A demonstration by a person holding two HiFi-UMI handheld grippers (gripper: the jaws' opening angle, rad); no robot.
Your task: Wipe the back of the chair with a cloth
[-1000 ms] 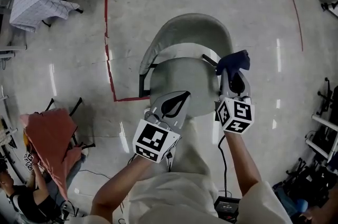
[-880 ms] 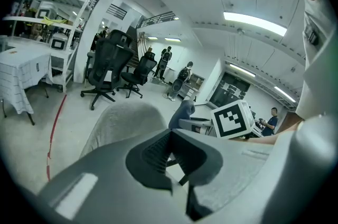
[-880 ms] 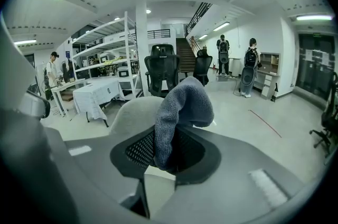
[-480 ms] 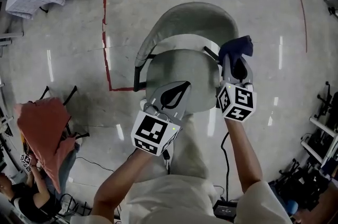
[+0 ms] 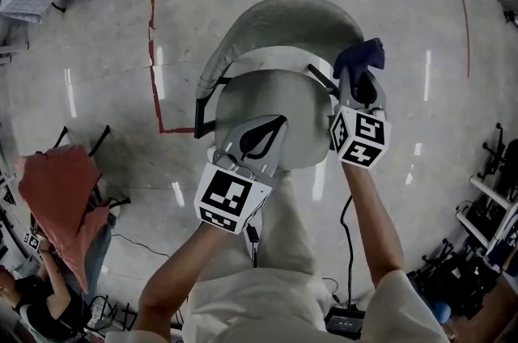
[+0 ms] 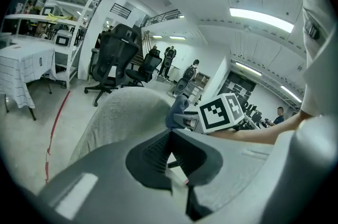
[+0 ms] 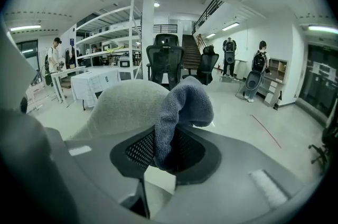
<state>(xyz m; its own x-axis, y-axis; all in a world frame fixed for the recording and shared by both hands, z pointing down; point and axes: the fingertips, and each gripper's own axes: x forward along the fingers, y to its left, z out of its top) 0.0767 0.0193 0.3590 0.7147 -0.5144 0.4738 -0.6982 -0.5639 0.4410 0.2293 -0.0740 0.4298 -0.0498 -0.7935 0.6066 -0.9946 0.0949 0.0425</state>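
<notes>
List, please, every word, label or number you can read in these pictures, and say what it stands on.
No text can be read.
Marker cubes: black-and-white square patterns only, no letters.
Tag on the tablecloth: too small to read.
Cloth: no print showing.

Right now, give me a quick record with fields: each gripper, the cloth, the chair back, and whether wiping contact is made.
left gripper: shut, empty, over the seat
right gripper: shut on the cloth
cloth: dark blue, bunched, sticking up past the jaws
chair back: grey, curved, beyond both grippers
contact: cloth is by the back's right end; cannot tell whether it touches
</notes>
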